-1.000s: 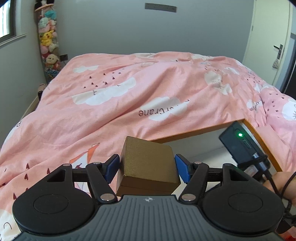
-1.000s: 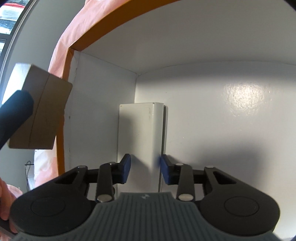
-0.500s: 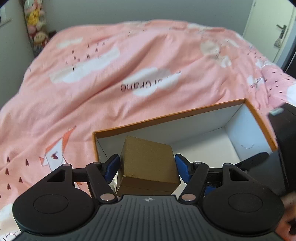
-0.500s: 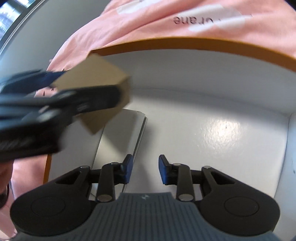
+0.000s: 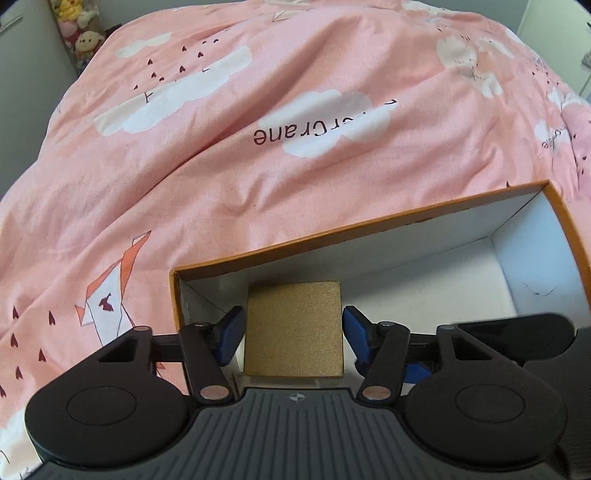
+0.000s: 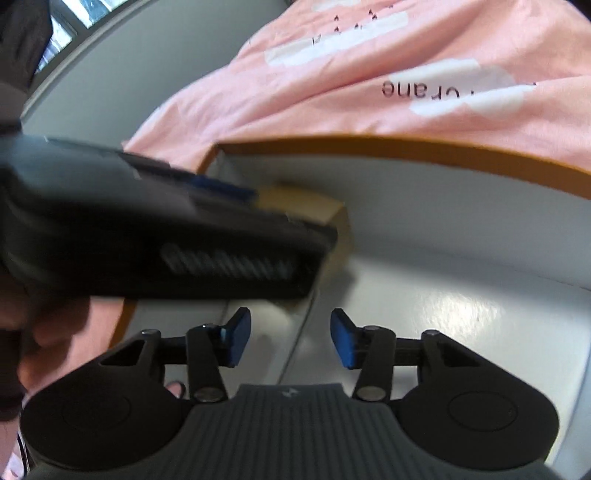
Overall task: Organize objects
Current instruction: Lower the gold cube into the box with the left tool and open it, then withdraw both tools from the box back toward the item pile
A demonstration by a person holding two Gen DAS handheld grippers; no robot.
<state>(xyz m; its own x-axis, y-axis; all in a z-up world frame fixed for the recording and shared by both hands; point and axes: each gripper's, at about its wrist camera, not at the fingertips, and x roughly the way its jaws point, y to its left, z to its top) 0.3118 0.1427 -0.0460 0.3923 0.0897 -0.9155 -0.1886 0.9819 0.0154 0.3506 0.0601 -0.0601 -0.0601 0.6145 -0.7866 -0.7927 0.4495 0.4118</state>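
A gold-brown box (image 5: 293, 328) sits between the fingers of my left gripper (image 5: 293, 332), inside the left end of an orange-rimmed white storage box (image 5: 369, 229). The blue pads stand a little off its sides, so the gripper looks open. In the right wrist view the gold box (image 6: 332, 221) shows behind the blurred left gripper body (image 6: 147, 229). My right gripper (image 6: 290, 338) is open and empty over the storage box floor (image 6: 461, 314), above a flat white box (image 6: 266, 332) lying on it.
The storage box lies on a bed with a pink cloud-print duvet (image 5: 258, 129). Plush toys (image 5: 79, 26) hang in the far left corner by a grey wall. The right part of the storage box floor (image 5: 443, 280) is bare white.
My left gripper lowered the gold box into the storage box's left end and its pads opened off the sides. My right gripper backed off the white box and opened wider.
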